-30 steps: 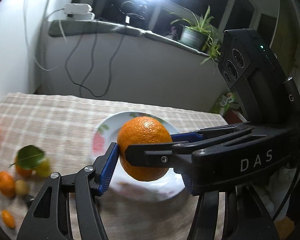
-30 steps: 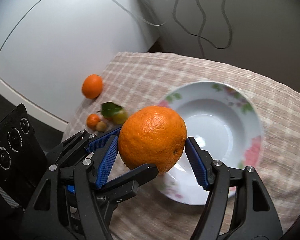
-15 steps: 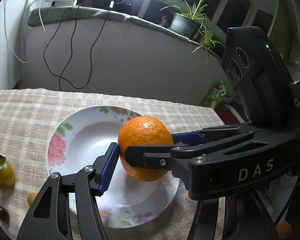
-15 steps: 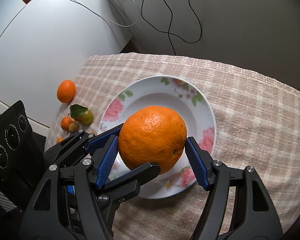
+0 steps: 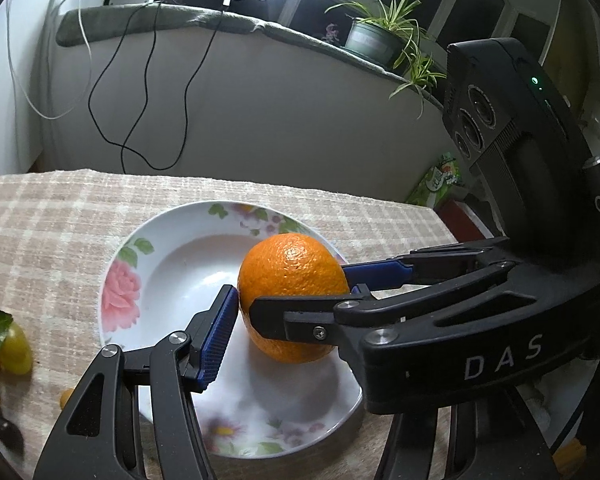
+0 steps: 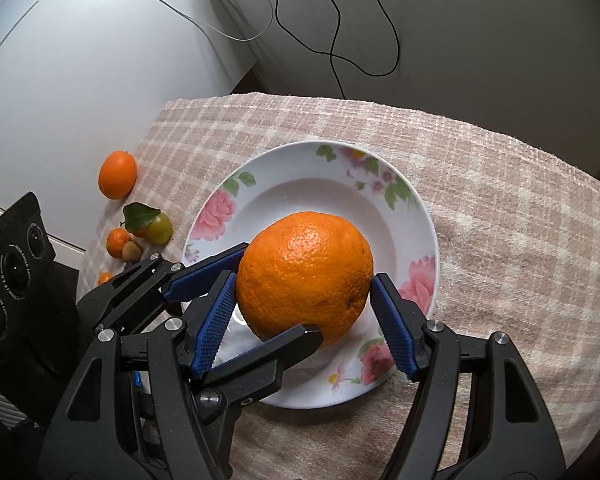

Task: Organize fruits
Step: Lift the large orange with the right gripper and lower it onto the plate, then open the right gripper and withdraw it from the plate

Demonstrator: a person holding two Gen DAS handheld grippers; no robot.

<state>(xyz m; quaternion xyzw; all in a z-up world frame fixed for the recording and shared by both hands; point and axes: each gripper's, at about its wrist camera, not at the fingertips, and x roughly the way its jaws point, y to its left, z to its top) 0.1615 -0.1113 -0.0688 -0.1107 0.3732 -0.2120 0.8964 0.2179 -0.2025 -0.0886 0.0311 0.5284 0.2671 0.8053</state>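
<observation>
orange (image 6: 304, 276) over plate (image 6: 416, 208) | left gripper (image 5: 288, 312), right gripper (image 6: 302, 312): both grasping it

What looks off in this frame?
Both grippers, left and right, grip the same orange over the plate. Several small fruits lie loose on the cloth beside it. Nothing looks spilled or damaged.

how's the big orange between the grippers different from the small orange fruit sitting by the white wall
The big orange is far larger than the small orange fruit. The big orange is gripped over the floral plate by both grippers; the small orange fruit lies untouched on the checked tablecloth. Both are orange and roundish.
</observation>
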